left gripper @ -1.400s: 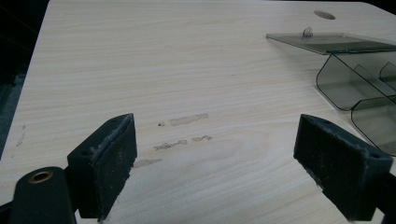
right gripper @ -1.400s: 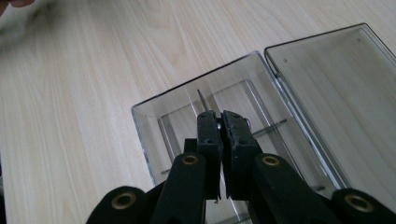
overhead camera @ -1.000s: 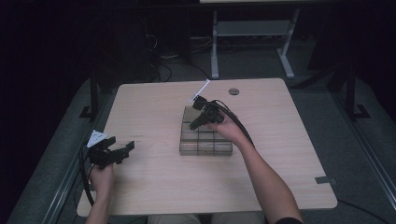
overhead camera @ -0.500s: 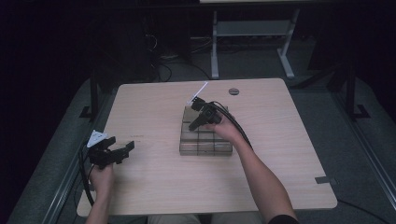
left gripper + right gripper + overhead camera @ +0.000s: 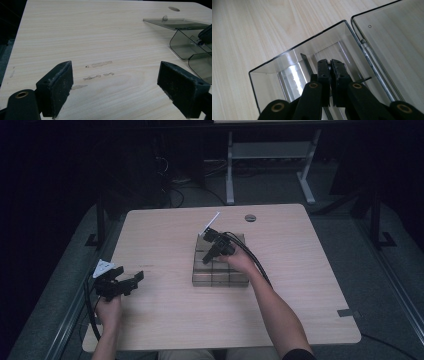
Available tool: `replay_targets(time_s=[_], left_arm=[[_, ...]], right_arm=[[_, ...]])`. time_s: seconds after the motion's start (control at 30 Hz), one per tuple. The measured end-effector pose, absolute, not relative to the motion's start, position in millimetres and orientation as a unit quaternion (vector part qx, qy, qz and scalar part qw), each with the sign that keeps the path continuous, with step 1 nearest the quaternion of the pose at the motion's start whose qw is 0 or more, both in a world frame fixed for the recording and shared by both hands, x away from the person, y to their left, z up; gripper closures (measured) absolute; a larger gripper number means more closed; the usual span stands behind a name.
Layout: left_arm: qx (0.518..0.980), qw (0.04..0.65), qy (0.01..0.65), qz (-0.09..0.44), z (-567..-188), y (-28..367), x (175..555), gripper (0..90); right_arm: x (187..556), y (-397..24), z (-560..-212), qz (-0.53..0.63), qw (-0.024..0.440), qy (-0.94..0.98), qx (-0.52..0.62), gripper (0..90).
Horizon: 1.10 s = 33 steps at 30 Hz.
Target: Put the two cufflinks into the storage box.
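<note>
A clear plastic compartment box sits in the middle of the wooden table. My right gripper points down into a compartment at the box's far left corner. In the right gripper view its jaws stand inside that open compartment, pressed together, with a small grey piece just visible between the tips. What the piece is I cannot tell. My left gripper hovers over the table's left side, away from the box. Its jaws stand wide open with nothing between them.
Smoky clear lids of the box stand raised at the right of the left gripper view. A closed lid lies beside the open compartment. A round cable hole is at the table's far edge. Faint smears mark the wood.
My right gripper has sunk a little, down into the box's compartment, still shut. The left gripper has stayed where it was.
</note>
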<state>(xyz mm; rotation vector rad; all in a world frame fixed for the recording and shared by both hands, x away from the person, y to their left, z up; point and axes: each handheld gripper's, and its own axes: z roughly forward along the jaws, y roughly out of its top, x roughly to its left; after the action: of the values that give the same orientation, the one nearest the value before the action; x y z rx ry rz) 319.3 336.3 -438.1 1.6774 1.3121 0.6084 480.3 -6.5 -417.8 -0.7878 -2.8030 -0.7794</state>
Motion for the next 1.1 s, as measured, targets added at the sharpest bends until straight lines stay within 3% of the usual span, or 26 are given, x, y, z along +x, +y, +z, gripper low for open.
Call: replay_targets(time_s=[0.37,0.47,0.63,1.1], left_arm=[[0.678,0.446,0.53,0.246,-438.0,336.1,319.2,12.9],[0.679,0.445,0.531,0.245,-437.9,335.9,319.3,12.9],[0.68,0.444,0.529,0.245,-437.9,335.8,319.4,12.9],[0.683,0.442,0.527,0.246,-438.2,335.0,319.5,12.9]], right_arm=[[481.9,-6.7,-422.3,-0.247,0.069,-0.929,-0.267,85.1],[481.7,-7.4,-421.6,-0.253,0.078,-0.927,-0.267,80.1],[480.1,-11.1,-416.7,-0.261,0.076,-0.925,-0.267,79.0],[460.4,-46.4,-400.3,-0.284,0.066,-0.919,-0.265,73.0]])
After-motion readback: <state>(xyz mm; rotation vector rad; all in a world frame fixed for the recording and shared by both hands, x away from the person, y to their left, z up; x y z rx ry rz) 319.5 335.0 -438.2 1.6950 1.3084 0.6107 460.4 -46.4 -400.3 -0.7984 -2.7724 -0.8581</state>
